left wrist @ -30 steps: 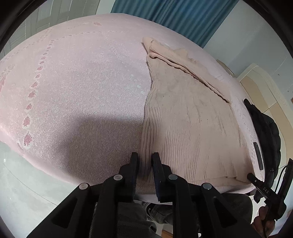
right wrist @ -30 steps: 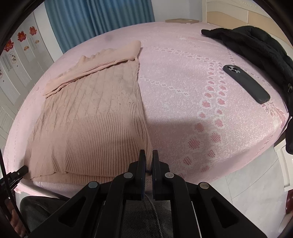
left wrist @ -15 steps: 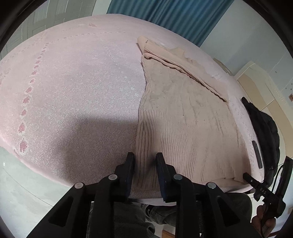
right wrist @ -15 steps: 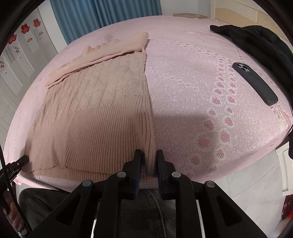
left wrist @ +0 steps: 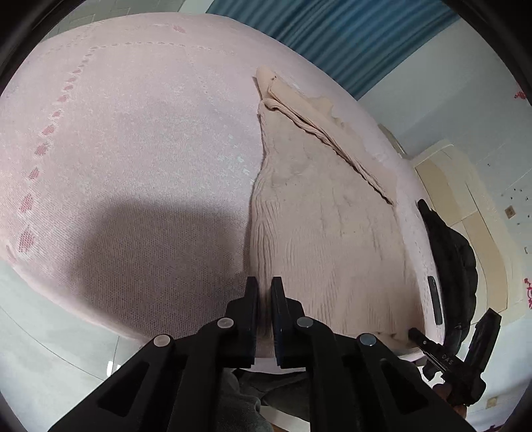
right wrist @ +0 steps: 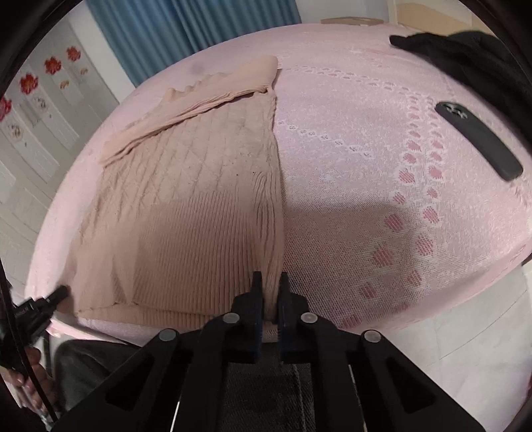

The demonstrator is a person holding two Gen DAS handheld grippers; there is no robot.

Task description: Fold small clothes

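Observation:
A beige knit sweater [left wrist: 326, 232] lies flat on the pink bed cover [left wrist: 133, 149], its ribbed hem toward me and its folded sleeves at the far end. My left gripper [left wrist: 264, 287] is shut on the hem's left corner, with ribbed fabric pinched between its fingers. In the right wrist view the same sweater [right wrist: 186, 206] spreads to the left, and my right gripper [right wrist: 270, 282] is shut on the hem's right corner. Each view also catches the other gripper at the opposite corner: the right gripper [left wrist: 445, 359] and the left gripper [right wrist: 40, 305].
A black phone [right wrist: 478, 143] lies on the bed cover [right wrist: 349, 166] right of the sweater, and a black jacket [right wrist: 465, 50] is heaped beyond it. Blue curtains [right wrist: 186, 30] hang behind the bed. Pale floor tiles [right wrist: 449, 332] show below the bed's near edge.
Half a second ago both pairs of jaws stood slightly apart around the hem; now both have closed on the fabric. Neither hand has shifted much.

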